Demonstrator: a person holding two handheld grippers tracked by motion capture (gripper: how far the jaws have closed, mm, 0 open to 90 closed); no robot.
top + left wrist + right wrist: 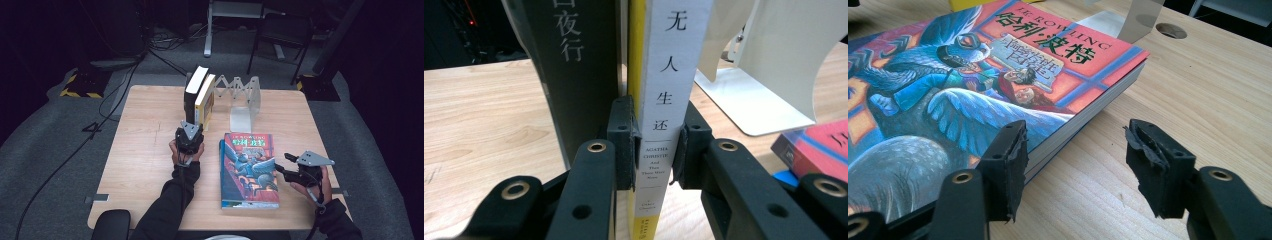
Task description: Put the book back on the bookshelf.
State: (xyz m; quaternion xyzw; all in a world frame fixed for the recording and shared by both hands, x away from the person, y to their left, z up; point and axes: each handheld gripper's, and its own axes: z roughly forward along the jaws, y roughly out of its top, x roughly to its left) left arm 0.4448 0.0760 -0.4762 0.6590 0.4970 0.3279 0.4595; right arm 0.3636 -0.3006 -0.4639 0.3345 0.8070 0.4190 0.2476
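1. Left gripper [658, 145] clamps the spine of the yellow book [659, 100], which stands upright against the dark book [579, 75] at the table's [145, 145] far side.
2. Right gripper [1073, 165] hangs released beside the flat book [973, 95].
3. Risk: a tug could topple the dark book; the narrow spine grip may slip.
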